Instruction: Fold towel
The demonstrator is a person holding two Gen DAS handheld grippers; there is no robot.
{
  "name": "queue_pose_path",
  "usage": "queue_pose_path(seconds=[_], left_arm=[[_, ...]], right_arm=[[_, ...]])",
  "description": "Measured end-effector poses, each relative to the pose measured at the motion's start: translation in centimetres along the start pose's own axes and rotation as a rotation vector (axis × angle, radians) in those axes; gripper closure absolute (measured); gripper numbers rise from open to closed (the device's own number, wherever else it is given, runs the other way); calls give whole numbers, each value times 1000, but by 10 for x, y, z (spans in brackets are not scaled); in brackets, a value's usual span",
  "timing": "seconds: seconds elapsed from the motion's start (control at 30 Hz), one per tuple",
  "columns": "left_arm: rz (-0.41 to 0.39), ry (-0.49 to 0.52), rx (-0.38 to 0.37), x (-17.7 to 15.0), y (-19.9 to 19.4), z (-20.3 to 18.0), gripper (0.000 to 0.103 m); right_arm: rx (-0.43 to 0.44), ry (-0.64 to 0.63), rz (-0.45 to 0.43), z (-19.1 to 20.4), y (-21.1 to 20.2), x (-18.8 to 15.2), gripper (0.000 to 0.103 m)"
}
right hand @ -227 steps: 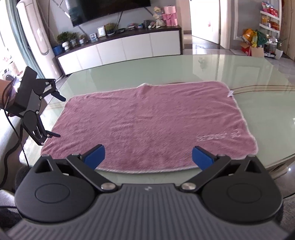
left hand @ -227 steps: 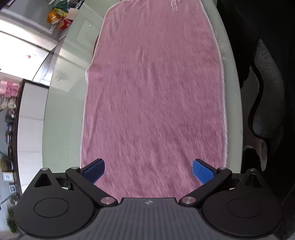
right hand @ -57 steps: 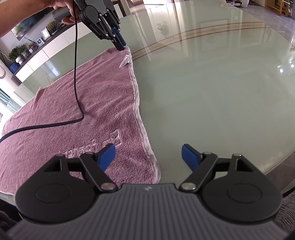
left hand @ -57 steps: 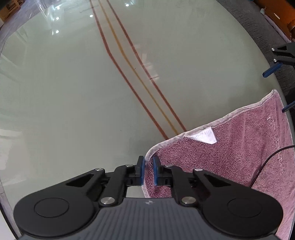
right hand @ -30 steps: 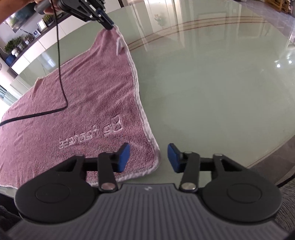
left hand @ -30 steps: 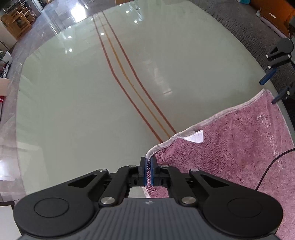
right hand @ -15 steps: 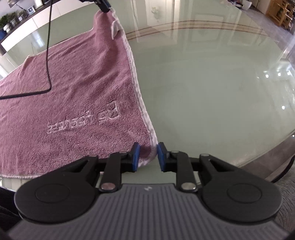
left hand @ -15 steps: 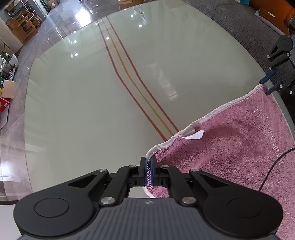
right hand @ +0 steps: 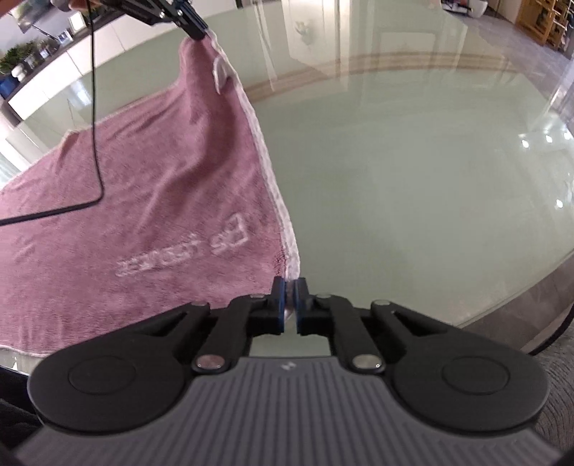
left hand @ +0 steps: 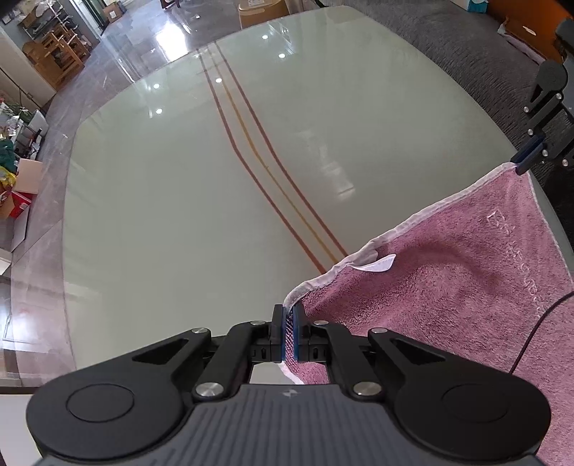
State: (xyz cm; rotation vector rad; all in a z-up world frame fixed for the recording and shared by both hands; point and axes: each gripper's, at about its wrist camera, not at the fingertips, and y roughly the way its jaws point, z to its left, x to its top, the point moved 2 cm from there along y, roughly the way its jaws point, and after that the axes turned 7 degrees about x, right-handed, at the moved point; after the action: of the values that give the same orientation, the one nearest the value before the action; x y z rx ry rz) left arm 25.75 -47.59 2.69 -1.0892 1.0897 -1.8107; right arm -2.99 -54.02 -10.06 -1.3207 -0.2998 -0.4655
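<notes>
So both sets of jaws are pinched tight on cloth right now. The left gripper [left hand: 289, 331] has its blue pads closed all the way on one corner of the pink towel [left hand: 448, 286], with the white hem poking up between them. The right gripper [right hand: 290, 303] is clamped on the neighbouring corner of the same short edge, jaws squeezed with only the thin hem between the pads. From the right wrist view you can see the left gripper [right hand: 195, 30] up at the far corner with the cloth raised into a peak there, and from the left wrist view the right gripper [left hand: 525, 159] is doing the same at its end, so the whole short edge is lifted off the counter [left hand: 179, 215] and hangs a bit slack between the two. A little white care tag [left hand: 375, 265] sticks out of the hem near the left corner. There's embroidered lettering [right hand: 186, 251] on the towel close to the right corner. The rest of the towel lies spread flat on the glossy pale green counter, over toward the person's side. A black cable [right hand: 95, 118] drapes down from the left gripper and trails across the pink cloth. Two reddish stripes with a yellow one between them [left hand: 258, 157] run across the bare glass beyond the towel.
</notes>
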Motion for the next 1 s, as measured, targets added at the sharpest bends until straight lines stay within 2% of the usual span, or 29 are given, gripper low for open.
queue_pose_path(seconds=[0.33, 0.7, 1.0], left_arm=[[12, -48, 78, -38, -67, -12, 100], [-38, -155, 256, -107, -160, -49, 99], [-46, -276, 353, -170, -199, -86, 99]], right_arm=[[89, -91, -70, 56, -38, -1, 98], [222, -221, -133, 138, -95, -13, 98], [312, -330, -148, 215, -113, -32, 98]])
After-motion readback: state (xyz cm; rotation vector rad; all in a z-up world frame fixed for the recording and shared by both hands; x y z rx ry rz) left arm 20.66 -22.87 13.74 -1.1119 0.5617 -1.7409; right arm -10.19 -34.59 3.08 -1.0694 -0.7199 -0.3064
